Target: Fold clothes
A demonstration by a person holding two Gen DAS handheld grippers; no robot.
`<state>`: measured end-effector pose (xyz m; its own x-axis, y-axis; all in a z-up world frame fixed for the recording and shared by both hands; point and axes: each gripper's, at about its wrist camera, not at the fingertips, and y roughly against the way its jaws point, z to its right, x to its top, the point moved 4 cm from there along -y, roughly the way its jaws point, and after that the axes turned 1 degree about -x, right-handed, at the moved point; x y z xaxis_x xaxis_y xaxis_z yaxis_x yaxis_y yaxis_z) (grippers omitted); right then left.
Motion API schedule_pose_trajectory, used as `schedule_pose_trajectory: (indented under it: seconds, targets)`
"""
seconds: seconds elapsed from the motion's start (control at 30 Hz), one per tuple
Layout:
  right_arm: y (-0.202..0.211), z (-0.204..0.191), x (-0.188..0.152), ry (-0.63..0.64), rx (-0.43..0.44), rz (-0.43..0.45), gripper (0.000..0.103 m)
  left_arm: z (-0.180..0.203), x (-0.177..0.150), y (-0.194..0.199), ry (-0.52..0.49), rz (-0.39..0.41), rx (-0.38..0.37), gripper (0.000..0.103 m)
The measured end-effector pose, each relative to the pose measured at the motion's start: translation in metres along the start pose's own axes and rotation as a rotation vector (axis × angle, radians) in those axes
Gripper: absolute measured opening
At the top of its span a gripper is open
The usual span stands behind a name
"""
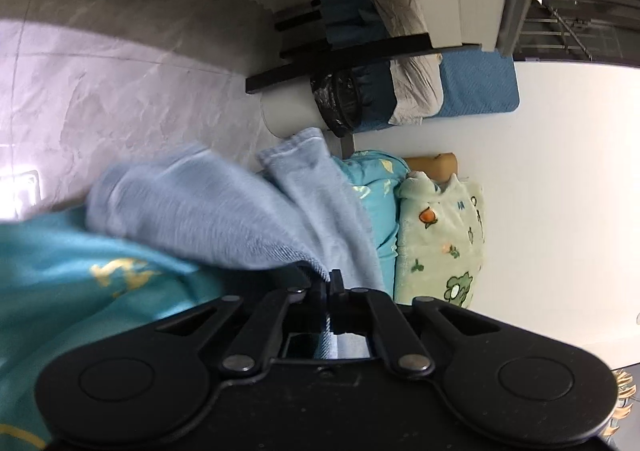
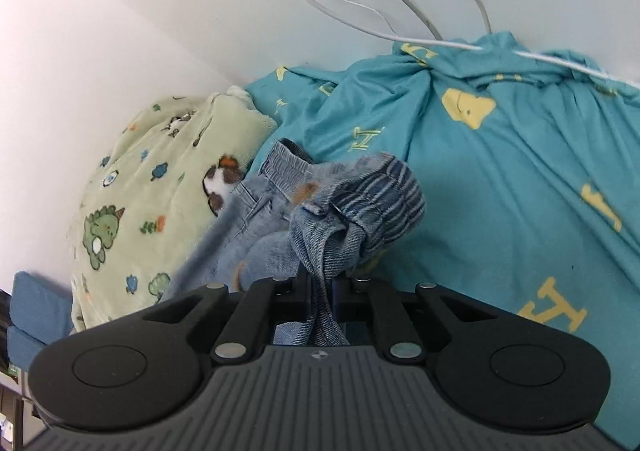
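A pair of light blue jeans (image 1: 224,211) is lifted over a bed with a teal sheet (image 1: 60,263). My left gripper (image 1: 330,279) is shut on the hem end of the legs, which drape up and to the left, blurred. In the right wrist view the jeans (image 2: 320,211) show their elastic waistband (image 2: 384,195). My right gripper (image 2: 320,275) is shut on a bunched fold of denim by the waistband, which hangs over the teal sheet (image 2: 500,191).
A pale green cartoon-print blanket (image 2: 156,187) lies bunched against the white wall (image 2: 100,51); it also shows in the left wrist view (image 1: 440,235). White cables (image 2: 360,7) hang from a wall socket over the bed. A black shelf with bedding (image 1: 380,51) stands beyond.
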<state>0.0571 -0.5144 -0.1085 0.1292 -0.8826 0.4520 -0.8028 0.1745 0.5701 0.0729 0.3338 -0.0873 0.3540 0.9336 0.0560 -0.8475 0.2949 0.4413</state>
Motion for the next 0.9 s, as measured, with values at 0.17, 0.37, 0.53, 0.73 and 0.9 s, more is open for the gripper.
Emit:
schedule_pose_trajectory:
  seconds: [0.17,0.37,0.53,0.73,0.9]
  targets:
    - [-0.016,-0.049,0.024,-0.017,0.010,0.028,0.009,0.057,0.031,-0.057,-0.005,-0.005,0.049,0.000]
    - [-0.107,-0.107,0.052,0.043,-0.085,-0.025,0.009,0.106,0.057,-0.160,-0.008,-0.013,0.184,0.000]
    - [-0.185,-0.133,0.056,0.093,-0.138,-0.054,0.009,0.127,0.072,-0.242,-0.092,-0.001,0.267,0.001]
    - [-0.265,-0.138,0.046,0.220,-0.177,-0.068,0.010,0.122,0.072,-0.337,-0.231,0.012,0.401,0.001]
    - [-0.296,-0.125,0.040,0.328,-0.174,-0.131,0.013,0.118,0.061,-0.372,-0.387,0.015,0.483,0.005]
